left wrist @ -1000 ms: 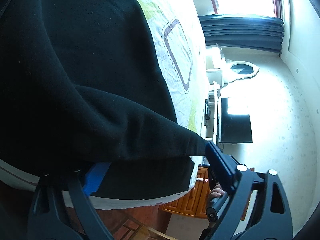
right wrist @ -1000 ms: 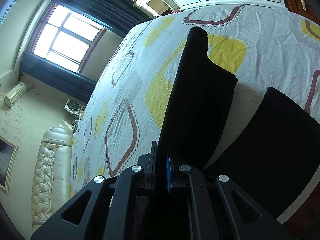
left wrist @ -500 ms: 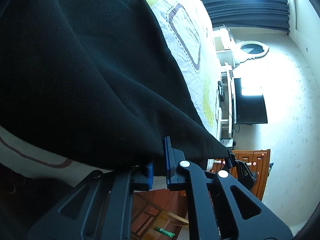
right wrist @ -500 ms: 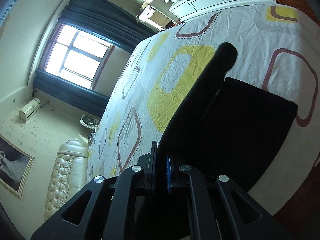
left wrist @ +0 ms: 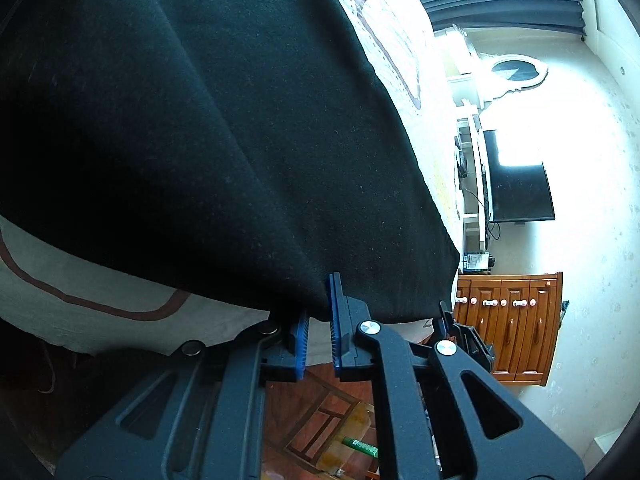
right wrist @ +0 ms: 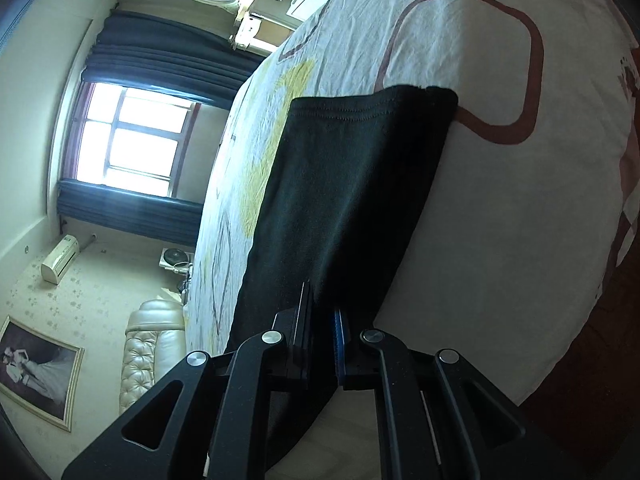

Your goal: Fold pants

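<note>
The black pants [left wrist: 224,132] lie on a bed with a white sheet printed in brown and yellow shapes [right wrist: 500,208]. In the left wrist view the cloth fills the upper left, and my left gripper [left wrist: 318,320] is shut on its near edge between blue pads. In the right wrist view the pants [right wrist: 348,200] run away from me as a folded strip with a stitched hem at the far end. My right gripper [right wrist: 322,328] is shut on the near end of that strip.
The bed edge [right wrist: 600,280] drops to a dark wood floor. A wooden cabinet [left wrist: 516,328], a TV [left wrist: 520,192] and a white dresser with an oval mirror [left wrist: 516,70] stand by the wall. A curtained window [right wrist: 132,140] and a padded headboard [right wrist: 152,344] show in the right view.
The right gripper has carried its end of the pants over, so the raised loop now lies flat as one strip. The left gripper swung round and the cloth settled lower on the bed.
</note>
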Motion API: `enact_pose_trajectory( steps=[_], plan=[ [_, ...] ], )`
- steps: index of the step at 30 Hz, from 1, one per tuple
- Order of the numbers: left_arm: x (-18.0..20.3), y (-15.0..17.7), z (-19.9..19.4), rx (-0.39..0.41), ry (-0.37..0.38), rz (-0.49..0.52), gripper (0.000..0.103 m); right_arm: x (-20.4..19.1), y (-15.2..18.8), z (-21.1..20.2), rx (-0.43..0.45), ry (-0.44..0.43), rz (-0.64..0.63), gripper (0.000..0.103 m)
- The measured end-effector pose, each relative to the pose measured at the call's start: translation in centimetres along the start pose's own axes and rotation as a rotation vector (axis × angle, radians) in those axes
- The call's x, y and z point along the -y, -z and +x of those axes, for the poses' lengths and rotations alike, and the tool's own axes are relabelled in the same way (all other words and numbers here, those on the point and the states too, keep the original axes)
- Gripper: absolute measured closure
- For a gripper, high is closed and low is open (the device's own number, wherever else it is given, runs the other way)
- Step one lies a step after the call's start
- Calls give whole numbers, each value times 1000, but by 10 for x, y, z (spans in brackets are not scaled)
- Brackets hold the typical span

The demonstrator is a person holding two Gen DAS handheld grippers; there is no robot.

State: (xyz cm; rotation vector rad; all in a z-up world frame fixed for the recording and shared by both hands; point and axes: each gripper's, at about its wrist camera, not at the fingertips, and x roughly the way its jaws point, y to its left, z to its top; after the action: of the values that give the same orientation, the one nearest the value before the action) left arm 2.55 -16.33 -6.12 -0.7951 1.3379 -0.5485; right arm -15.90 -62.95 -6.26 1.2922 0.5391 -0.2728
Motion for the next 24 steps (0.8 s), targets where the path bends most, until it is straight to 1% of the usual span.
enact_pose_trajectory(
  steps=[1,4,6,7,8,9,10,11,12,13,14,15,18,20,21,22,24],
  plan=[
    [1,2,0,4,-2,4,95,1,0,-1,8,4,-3,94],
    [2,7,-3,12,-23,48,95,-3,-4,-8,49,77,-45,94],
    [6,10,-3,10,-38,73,94,6,-6,-9,60,98,-6,95],
    [7,11,-5,7,-37,76,94,11,-6,-11,66,91,26,97],
    [6,12,-6,5,-32,76,90,16,-7,-13,70,74,56,97],
    [4,14,-8,-4,-29,78,84,17,-6,-15,79,85,64,94],
    [5,15,-9,-24,-24,88,79,16,-7,-16,91,117,55,79],
    [4,18,-10,-41,-26,100,67,15,-6,-19,109,143,42,72],
    [4,22,-14,-53,-35,113,60,15,-5,-25,136,170,34,67],
    [1,25,-19,-62,-34,123,60,16,-5,-29,153,185,34,65],
    [-1,27,-26,-68,-31,132,60,17,-6,-32,161,189,41,65],
    [-5,29,-34,-57,-34,137,60,18,-4,-35,166,185,50,65],
    [-26,22,-73,50,-35,102,60,10,3,-36,143,157,31,65],
    [-39,10,-100,144,-51,79,60,-1,11,-29,110,146,7,59],
    [-46,4,-112,186,-64,77,60,-6,16,-26,97,133,1,52],
    [-53,-2,-122,223,-83,71,59,-10,20,-21,83,122,-4,50],
    [-68,-12,-134,271,-89,29,59,-17,26,-10,48,100,-17,50]
  ],
)
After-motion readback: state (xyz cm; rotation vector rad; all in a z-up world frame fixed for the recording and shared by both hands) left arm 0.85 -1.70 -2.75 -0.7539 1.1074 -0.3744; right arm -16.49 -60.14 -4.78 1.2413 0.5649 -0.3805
